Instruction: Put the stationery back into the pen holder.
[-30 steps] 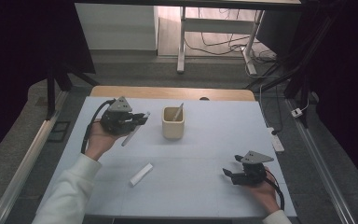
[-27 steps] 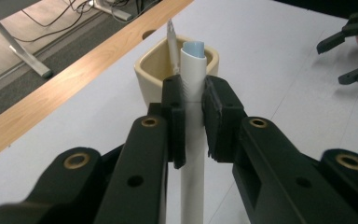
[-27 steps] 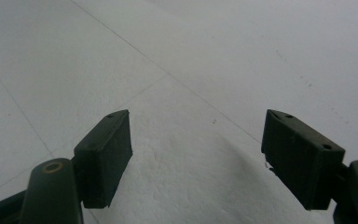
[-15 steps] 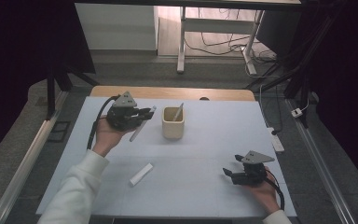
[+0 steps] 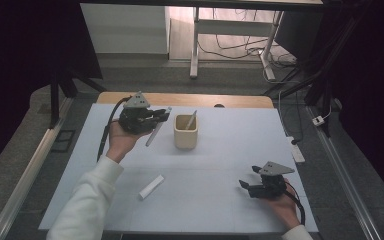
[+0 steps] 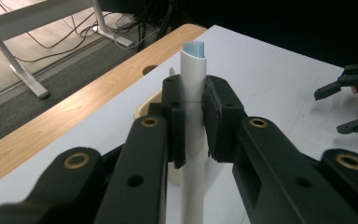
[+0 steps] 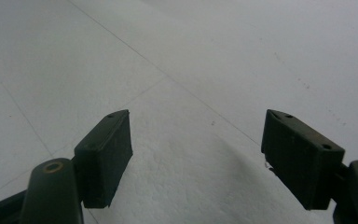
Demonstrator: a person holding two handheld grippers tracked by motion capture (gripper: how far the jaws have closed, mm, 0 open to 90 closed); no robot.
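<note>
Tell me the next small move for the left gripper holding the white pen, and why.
Probably carry it a little further toward the beige cup and tip it upright over the opening. The left gripper is shut on the white pen, which hangs slanted just left of the cup, where another pen already stands.

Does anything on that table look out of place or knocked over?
One white stick lies loose and askew on the white mat, apart from the beige cup that holds another. Nothing looks spilled or broken. The left gripper grips a third white stick.
</note>
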